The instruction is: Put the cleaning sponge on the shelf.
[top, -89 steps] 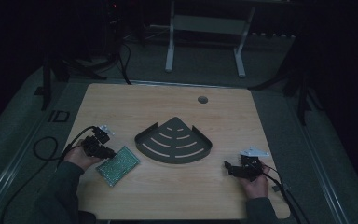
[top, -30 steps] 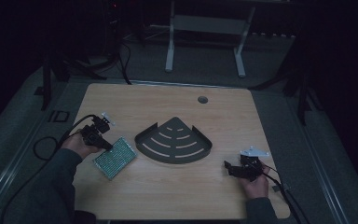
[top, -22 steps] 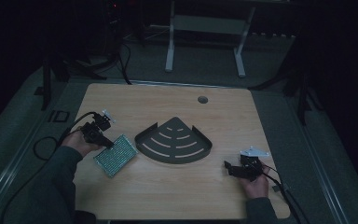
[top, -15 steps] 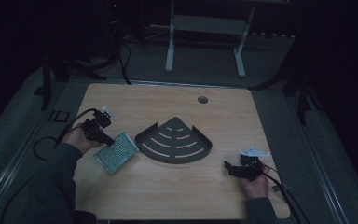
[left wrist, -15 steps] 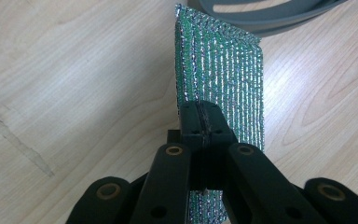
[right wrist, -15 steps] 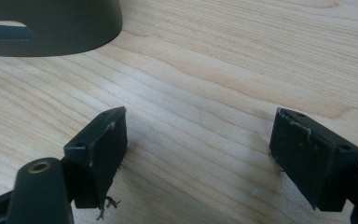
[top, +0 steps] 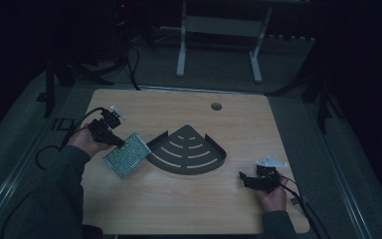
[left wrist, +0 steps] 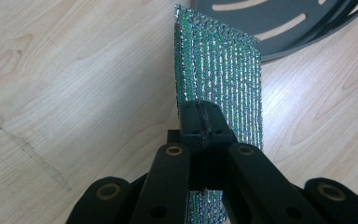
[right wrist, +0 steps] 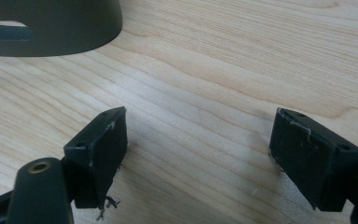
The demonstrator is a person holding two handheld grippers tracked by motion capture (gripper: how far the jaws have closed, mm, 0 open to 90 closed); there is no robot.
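- Where the person's left forearm (top: 59, 174) reaches up from the table's near-left corner, we see it angled toward the table's middle, the left hand (top: 87, 143) wrapped around the left gripper (top: 113, 140) near the left edge.
- We find that gripper's jaws pressed together on one edge of a green perforated board (top: 127, 155); in the left gripper view the board (left wrist: 219, 79) stands on edge between the black pads, its dotted face turned to one side.
- In the high view the board tilts, its held corner raised; we cannot tell whether its lower edge touches the wooden table (top: 189, 209).
- The board's far corner lies just beside the rim of a dark fan-shaped tray (top: 189, 152), which sits flat around the table's centre; we see the tray's slotted floor (left wrist: 279, 23) beyond the board in the left gripper view too.
- Toward the near-right corner, the right hand (top: 272, 196) rests low on the table with the right gripper (top: 246, 180) pointing toward the tray, well apart from it.
- In the right gripper view its jaws are spread wide with bare wood between them, and the tray's curved wall (right wrist: 51, 28) shows at the top left.
- A small round grommet (top: 216, 106) sits near the far edge.
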